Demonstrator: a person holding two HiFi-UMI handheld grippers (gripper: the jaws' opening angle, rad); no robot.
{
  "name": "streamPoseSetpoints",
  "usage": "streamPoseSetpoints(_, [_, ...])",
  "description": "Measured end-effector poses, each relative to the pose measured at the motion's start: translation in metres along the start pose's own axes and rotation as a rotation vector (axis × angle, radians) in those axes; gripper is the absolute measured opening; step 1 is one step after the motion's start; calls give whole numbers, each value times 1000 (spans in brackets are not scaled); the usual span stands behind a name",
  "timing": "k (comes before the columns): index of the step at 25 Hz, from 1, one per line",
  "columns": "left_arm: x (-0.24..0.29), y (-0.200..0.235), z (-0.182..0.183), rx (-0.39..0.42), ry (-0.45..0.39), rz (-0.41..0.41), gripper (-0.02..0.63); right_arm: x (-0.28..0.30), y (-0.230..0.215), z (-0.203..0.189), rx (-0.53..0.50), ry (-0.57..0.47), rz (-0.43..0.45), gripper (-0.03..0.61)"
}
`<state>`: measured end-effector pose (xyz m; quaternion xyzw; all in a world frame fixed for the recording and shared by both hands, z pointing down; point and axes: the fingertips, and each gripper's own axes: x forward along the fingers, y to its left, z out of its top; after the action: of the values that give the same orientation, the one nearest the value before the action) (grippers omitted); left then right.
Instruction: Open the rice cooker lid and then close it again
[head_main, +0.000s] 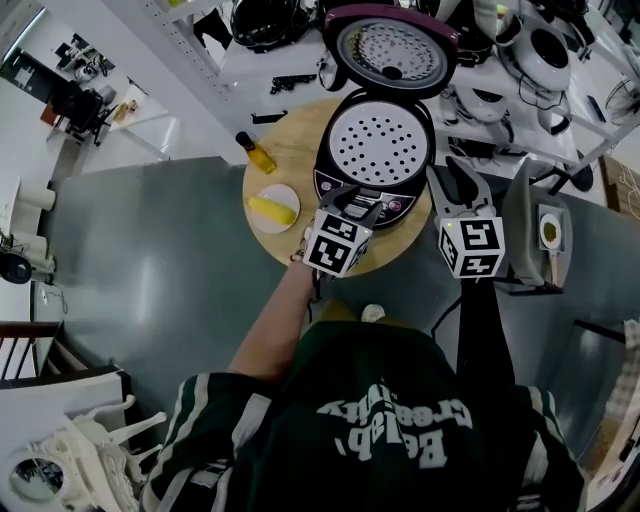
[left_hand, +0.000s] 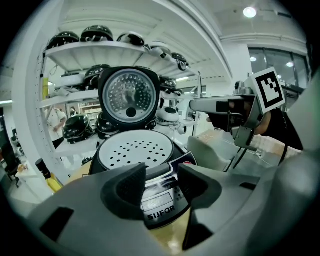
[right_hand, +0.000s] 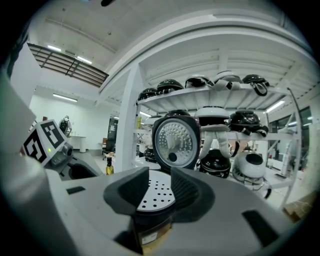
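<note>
A black rice cooker (head_main: 375, 150) stands on a round wooden table (head_main: 290, 155) with its lid (head_main: 390, 48) swung up and back. A white perforated inner plate (left_hand: 135, 150) covers the pot. My left gripper (head_main: 357, 205) hovers just in front of the control panel (left_hand: 160, 202), jaws wide apart and empty. My right gripper (head_main: 452, 175) hangs off the cooker's right side, jaws partly apart with nothing between them. In the right gripper view the upright lid (right_hand: 176, 141) and the plate (right_hand: 156, 196) show beyond the jaws.
A small white plate with a yellow item (head_main: 273, 208) and a small bottle (head_main: 257, 153) sit on the table's left part. White shelves (head_main: 520, 60) holding several other cookers stand behind. A grey appliance (head_main: 545, 232) sits to the right.
</note>
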<state>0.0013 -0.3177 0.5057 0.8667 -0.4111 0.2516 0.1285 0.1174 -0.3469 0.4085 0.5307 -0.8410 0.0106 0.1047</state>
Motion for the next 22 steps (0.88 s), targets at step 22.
streamPoseSetpoints(22, [-36,32,126,124,-440,167,199,43,-55,132,-209,-147,10,147])
